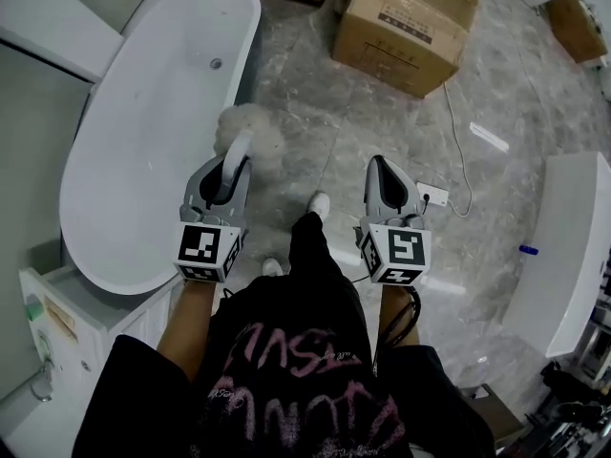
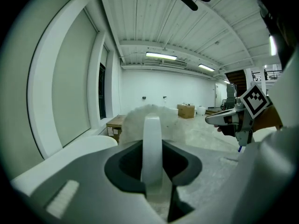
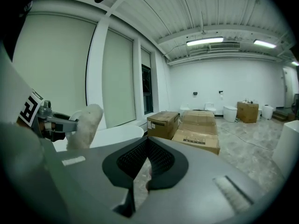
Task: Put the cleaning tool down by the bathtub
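Fluffy white cleaning tool [image 1: 246, 136] with a smooth, flat white plastic handle sits in my left gripper [image 1: 227, 175], whose jaws are clamped on that handle. In the left gripper view the handle [image 2: 152, 139] rises as a narrow, rounded strip out of the dark, notched jaw opening, and the woolly, fuzzy-edged head spreads behind it like a soft disc. I hold it up in the air, not resting on anything. From the head view its head lies over the right rim of the glossy white oval bathtub [image 1: 134, 179] and the grey, marble-veined stone floor [image 1: 401, 122] just beside it.

My right gripper [image 1: 385, 175] is level with the left one and well apart from it, its jaws pressed together with nothing between them. The ribbed dark pads meet in a V in the right gripper view [image 3: 145, 164], which also shows the shaggy tool [image 3: 86, 125] off to the left, in front of the tub's smooth curved rim [image 3: 117, 134].

Brown cardboard boxes [image 1: 406, 22] stand stacked on the floor beyond the tub's far end.
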